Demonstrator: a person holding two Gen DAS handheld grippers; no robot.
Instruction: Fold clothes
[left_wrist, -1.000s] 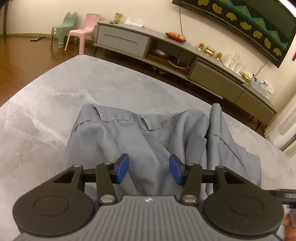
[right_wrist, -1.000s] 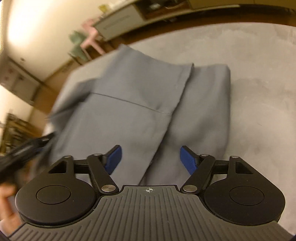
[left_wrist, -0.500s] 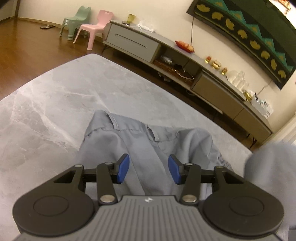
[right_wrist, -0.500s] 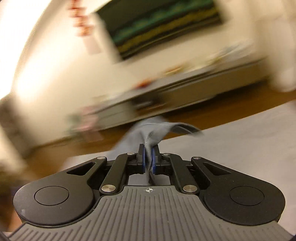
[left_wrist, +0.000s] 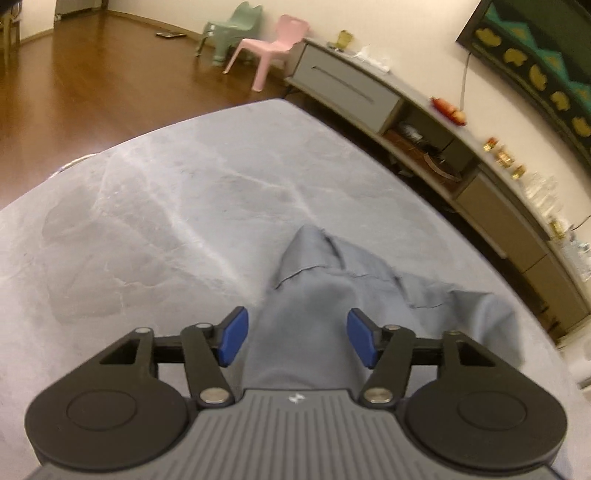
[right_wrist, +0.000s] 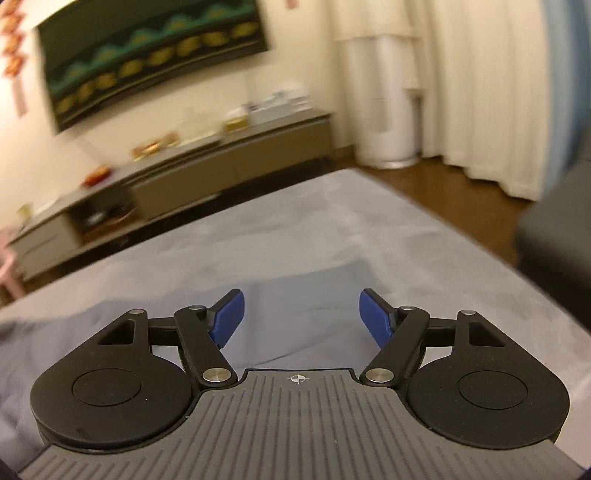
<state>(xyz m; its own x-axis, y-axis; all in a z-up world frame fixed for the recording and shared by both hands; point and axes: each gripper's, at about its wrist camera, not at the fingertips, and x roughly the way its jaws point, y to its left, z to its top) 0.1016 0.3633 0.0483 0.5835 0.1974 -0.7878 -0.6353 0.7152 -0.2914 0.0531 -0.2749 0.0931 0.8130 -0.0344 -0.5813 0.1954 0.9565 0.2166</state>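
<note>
A grey-blue garment lies crumpled on the grey marble table, its seamed edge pointing away from me. My left gripper is open just above it, a ridge of cloth running between the blue pads without being pinched. In the right wrist view the same garment lies flatter under and in front of my right gripper, which is open and empty, with cloth spreading to the lower left.
A long low TV cabinet with small ornaments runs beyond the table's far edge, also visible in the right wrist view. A pink chair and a green chair stand on the wood floor. White curtains hang right.
My right gripper was shut on a fold of the garment half a second ago; it has let go and stands open over the cloth. The left gripper has opened wider and swung left.
</note>
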